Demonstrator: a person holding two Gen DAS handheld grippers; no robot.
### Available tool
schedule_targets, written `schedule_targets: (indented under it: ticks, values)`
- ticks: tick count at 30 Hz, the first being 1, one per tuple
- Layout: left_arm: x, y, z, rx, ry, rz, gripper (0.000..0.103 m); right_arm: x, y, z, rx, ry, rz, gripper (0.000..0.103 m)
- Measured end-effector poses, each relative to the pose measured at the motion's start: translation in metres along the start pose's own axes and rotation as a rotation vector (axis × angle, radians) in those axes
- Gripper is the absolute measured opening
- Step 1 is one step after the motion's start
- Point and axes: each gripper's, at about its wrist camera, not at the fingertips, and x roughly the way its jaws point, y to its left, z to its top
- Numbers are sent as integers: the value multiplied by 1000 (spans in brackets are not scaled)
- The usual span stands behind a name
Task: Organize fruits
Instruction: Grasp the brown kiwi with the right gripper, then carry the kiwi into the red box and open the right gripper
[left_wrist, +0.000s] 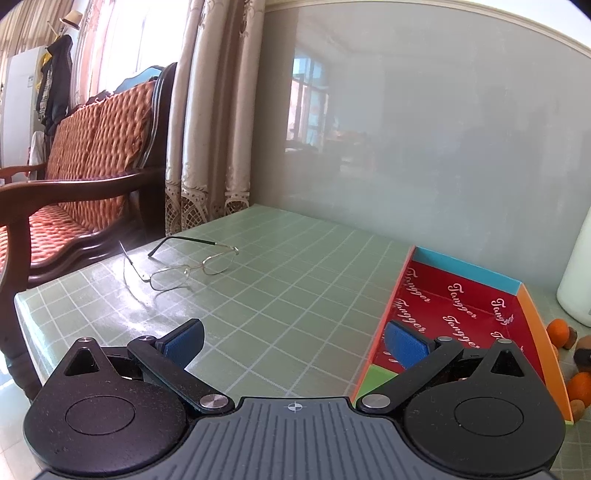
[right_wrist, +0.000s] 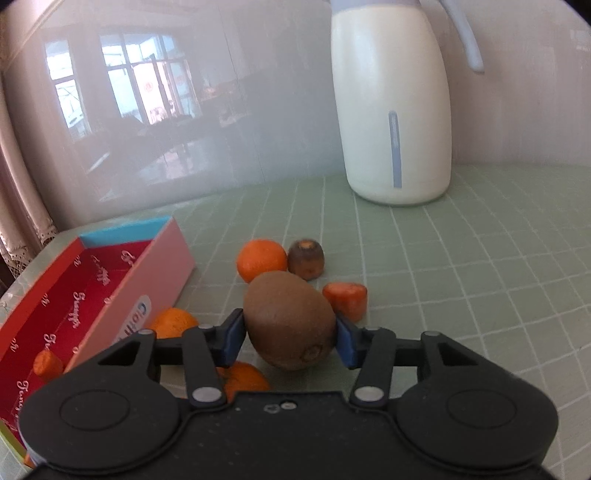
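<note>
The right gripper (right_wrist: 291, 338) has its blue pads pressed against both sides of a brown kiwi (right_wrist: 290, 319), jaws narrowed onto it, with the fruit sitting low over the green checked counter (right_wrist: 461, 295). Around the kiwi lies the rest of the fruit: a round orange (right_wrist: 261, 258) at about 11 o'clock from it, a smaller brown kiwi (right_wrist: 306, 259) standing on end just beside that orange at 12 o'clock, and a stubby orange piece (right_wrist: 346, 300) at 2 o'clock, close behind the right pad. Another orange (right_wrist: 170, 322) rests at 9 o'clock against the pink outer wall of the box (right_wrist: 162, 273), and one more orange (right_wrist: 245, 380) peeks out beneath the gripper at 7 o'clock. The box is open, red-lined with white lettering, and a small orange fruit (right_wrist: 47, 363) lies inside it near its near end. A tall white jug (right_wrist: 391, 110) with a pale blue handle stands at 1 o'clock, well behind the fruit, against the glossy wall. Over on the other side, the left gripper (left_wrist: 293, 345) hovers with its jaws wide and nothing between them; its right pad hangs over the box's near corner, its left pad over bare counter. A pair of glasses (left_wrist: 184, 267) lies at 11 o'clock from it, temples unfolded.
</note>
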Motion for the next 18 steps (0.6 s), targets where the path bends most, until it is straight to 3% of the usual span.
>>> schedule_targets:
  ticks: [9,18]
  values:
    - [-3,11,-3,1,8,11,103,-21,22,4,-56,-69,59,48]
    - [-3,32,-3,-3,4,57,103,-32,74,1,-137,-124,171,48]
